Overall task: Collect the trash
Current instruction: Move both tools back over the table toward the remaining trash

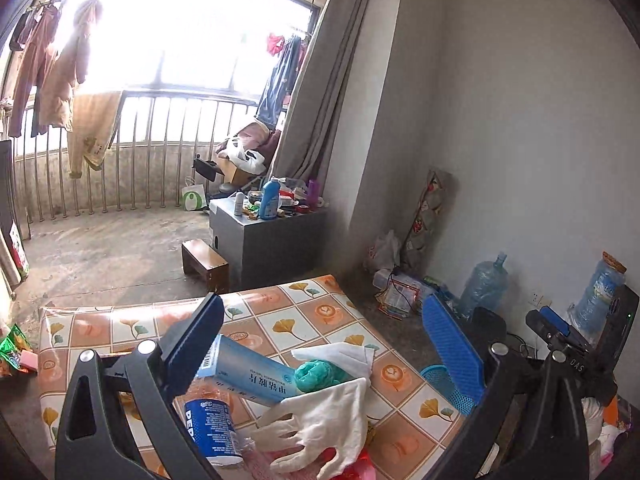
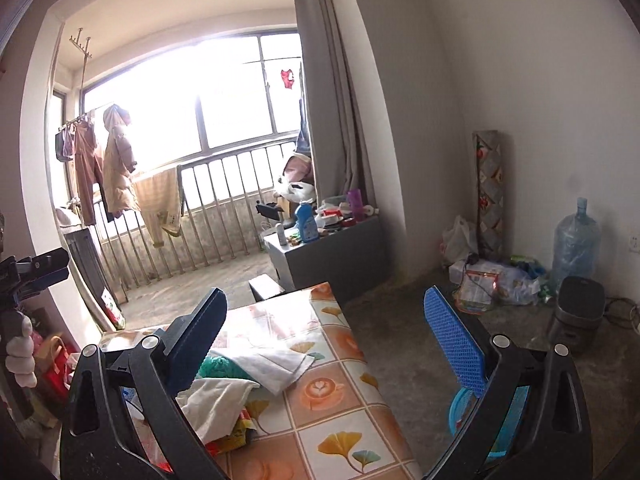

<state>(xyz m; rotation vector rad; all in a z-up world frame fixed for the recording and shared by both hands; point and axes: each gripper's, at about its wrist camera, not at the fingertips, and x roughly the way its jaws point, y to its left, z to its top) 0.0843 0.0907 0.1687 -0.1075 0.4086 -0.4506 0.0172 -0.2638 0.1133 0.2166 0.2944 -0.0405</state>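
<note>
Left gripper (image 1: 320,344) is hovering spread wide over the table (image 1: 280,312) trash pile; right gripper (image 2: 324,340) is spread too, empty. Blue box (image 1: 248,372) is lying mid-table, probably easiest first: close across its narrow sides, avoiding the white glove (image 1: 320,424).

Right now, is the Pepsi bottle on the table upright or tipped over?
Tipped over. The Pepsi bottle lies on its side on the table, under the medicine box.

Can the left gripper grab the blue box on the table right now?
Probably yes. The left gripper is open, and the blue box lies on top of the pile just ahead of its fingers, with nothing covering its near end.
</note>
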